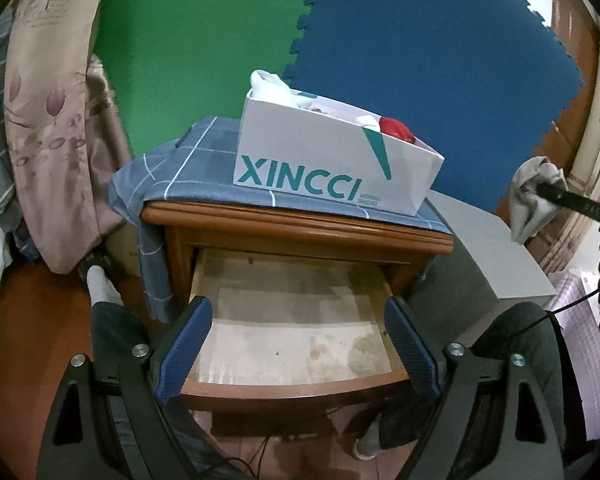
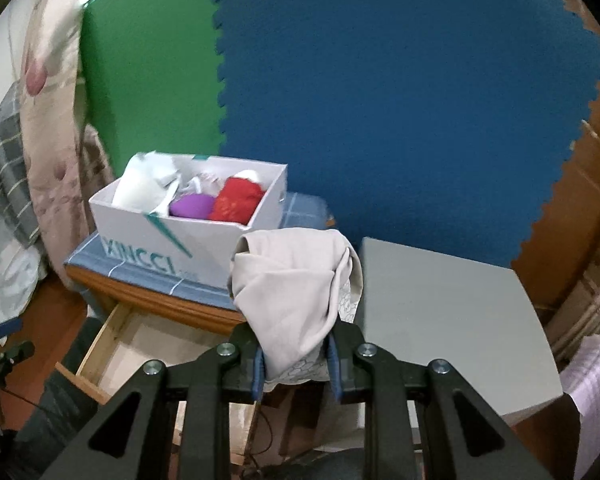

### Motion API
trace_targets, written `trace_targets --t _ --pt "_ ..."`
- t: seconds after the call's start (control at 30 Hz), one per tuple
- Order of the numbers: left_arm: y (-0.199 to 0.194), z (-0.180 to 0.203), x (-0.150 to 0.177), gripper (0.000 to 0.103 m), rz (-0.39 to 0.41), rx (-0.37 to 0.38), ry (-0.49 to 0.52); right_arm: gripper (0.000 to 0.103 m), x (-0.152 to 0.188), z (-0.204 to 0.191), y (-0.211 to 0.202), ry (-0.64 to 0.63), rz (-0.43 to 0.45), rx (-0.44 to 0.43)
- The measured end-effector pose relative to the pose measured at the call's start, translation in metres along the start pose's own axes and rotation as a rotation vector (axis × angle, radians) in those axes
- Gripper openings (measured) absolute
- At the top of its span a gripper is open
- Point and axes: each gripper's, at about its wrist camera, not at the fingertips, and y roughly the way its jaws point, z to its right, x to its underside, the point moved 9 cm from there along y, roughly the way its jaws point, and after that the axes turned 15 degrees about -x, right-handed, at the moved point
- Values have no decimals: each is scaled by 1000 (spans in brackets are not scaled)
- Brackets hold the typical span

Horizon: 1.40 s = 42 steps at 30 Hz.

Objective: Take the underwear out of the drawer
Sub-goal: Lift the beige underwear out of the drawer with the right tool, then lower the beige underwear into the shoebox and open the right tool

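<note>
drawer (image 1: 288,320): bare | box (image 2: 204,244): clothes | right claw (image 2: 296,364): underwear (image 2: 292,292)

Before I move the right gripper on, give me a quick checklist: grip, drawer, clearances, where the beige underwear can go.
1. Right gripper shut on the beige underwear: ok.
2. Underwear lifted clear of the drawer: ok; it hangs in the air.
3. Drawer holds nothing more: ok as far as its visible floor shows.
4. Left gripper open, holding nothing, over the drawer: ok.
5. Grey box top bare, free for a drop: ok.
6. White XINCCI box already holds clothes; room for more: cannot tell.
</note>
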Motion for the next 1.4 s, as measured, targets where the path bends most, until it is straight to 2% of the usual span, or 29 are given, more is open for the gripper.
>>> trace_targets --t 0.27,0.47,0.63,0.7,0.87,0.97,1.07,1.2,1.3,1.4 --pt "-9 -3 -4 85 23 -12 -10 24 -19 1 -45 -9 71 22" --pt "-27 2 -19 85 58 -37 20 24 -54 -6 -81 -30 175 4" --pt "-41 10 -51 85 109 -15 24 24 -104 -14 -128 -63 270 -37" --pt "-44 15 -66 85 135 0 18 24 -139 -17 -161 -79 325 -67" --pt "-44 17 -93 85 180 20 21 24 -218 -25 -241 -175 438 -11" --pt "-44 12 -104 85 223 26 16 24 -258 -41 -267 -220 460 -17" --pt "-36 1 -111 85 262 6 11 24 -299 -64 -267 -229 467 -57" --pt "-11 -15 -115 85 250 -2 -29 24 -336 -92 -253 -245 459 -89" --pt "10 -24 -113 85 233 0 -47 24 -357 -109 -217 -236 427 -122" --pt "26 -28 -111 85 249 -2 -41 24 -369 -122 -157 -191 368 -186"
